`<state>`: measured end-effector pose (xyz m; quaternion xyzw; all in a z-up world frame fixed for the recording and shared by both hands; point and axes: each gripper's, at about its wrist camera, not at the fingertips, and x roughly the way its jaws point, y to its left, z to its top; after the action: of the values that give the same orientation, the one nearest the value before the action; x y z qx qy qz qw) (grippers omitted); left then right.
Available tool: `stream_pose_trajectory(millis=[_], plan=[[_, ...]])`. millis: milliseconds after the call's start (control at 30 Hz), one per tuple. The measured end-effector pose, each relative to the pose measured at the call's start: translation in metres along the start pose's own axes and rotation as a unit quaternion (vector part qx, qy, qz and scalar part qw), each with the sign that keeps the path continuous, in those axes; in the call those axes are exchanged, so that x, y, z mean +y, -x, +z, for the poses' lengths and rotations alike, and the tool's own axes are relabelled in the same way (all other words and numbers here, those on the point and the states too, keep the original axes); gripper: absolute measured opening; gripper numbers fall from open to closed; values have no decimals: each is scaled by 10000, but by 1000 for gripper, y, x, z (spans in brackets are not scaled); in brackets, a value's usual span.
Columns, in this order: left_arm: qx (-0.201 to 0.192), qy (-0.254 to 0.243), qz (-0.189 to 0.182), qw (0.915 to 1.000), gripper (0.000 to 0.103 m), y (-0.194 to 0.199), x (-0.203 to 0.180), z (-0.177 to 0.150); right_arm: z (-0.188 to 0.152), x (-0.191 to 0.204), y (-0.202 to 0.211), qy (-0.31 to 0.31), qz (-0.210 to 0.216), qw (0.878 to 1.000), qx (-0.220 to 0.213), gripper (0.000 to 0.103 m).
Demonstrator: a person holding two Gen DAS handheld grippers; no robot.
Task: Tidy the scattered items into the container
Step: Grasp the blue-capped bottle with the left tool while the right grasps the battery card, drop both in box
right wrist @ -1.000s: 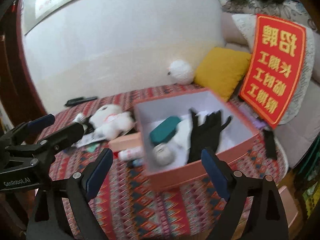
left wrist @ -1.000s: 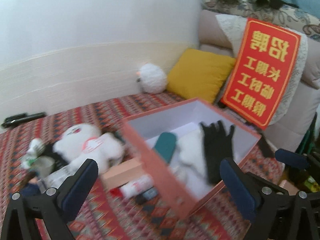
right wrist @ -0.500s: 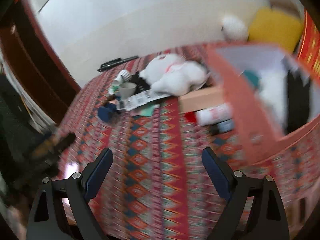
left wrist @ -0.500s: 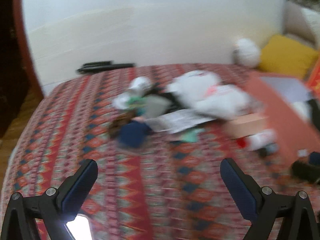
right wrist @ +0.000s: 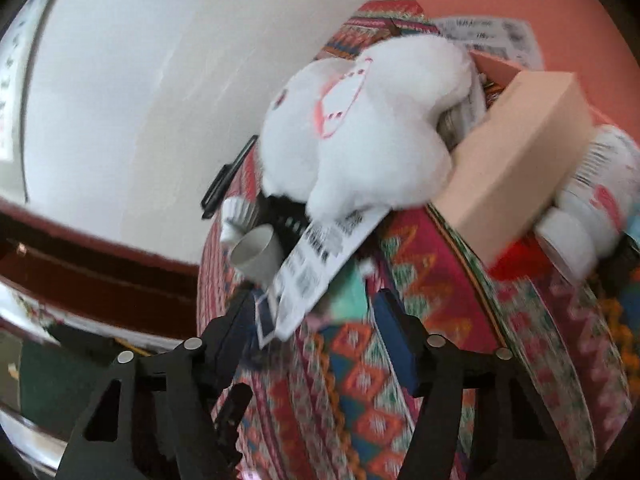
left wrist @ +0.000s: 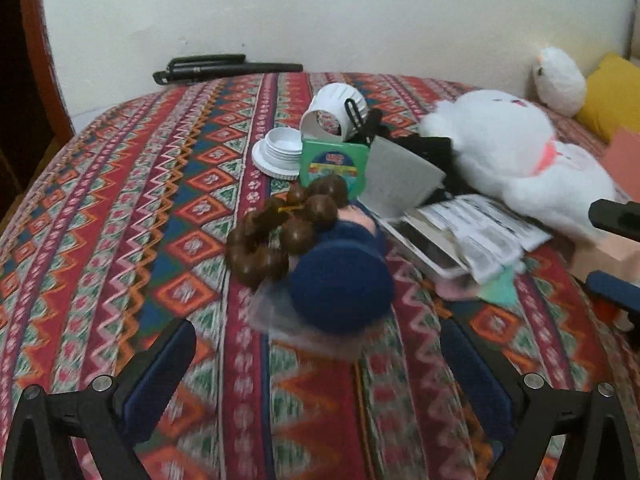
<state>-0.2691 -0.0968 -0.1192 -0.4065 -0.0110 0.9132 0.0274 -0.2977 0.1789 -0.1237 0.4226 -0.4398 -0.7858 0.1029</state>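
Navy knitted wool ball [left wrist: 342, 284], soft and light, lying on the red patterned woven bedspread [left wrist: 132, 208] straight ahead of the left tongs [left wrist: 316, 344], spread wide and holding nothing. Squashy, so best taken across its round middle; likely to give under pressure, unlikely to slip. Touching it, a string of brown wooden beads [left wrist: 280, 232]: hard, loose, apt to drag along. Right tongs [right wrist: 316, 332] also spread, straddling the corner of a printed white paper sheet [right wrist: 320, 256], thin, floppy, not yet nipped. Behind, a white plush toy [right wrist: 360, 132], bulky but light. Salmon-pink cardboard box [right wrist: 500, 8] at the far edge.
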Motion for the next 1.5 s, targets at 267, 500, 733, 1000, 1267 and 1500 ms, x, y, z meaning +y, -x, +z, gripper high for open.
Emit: stream_pose_trajectory(millis=[267,500,733,1000,1267,1500], plan=[[215,43,25,9998,51,-37,-1,12,23,-3,-64,-101,-50,9997,230,21],[107,457,-129,9988,50,-7,9,1,12,8,-24,251,207,9994,100,17],[-103,371,-303,9988,48,55,-4,-20,-13,25,47,813,386,9959,-49,15],[-64,297,-483,9984,40,96,-16,-43,-52,22,112,1061,509,9930,-69,15],[-340,365,-687,9964,40,138,-22,-43,-77,20,169,1326,593,9892,-174,14],[-540,295,-875,9943,40,180,-47,-44,-91,17,221,1471,722,9857,-392,15]])
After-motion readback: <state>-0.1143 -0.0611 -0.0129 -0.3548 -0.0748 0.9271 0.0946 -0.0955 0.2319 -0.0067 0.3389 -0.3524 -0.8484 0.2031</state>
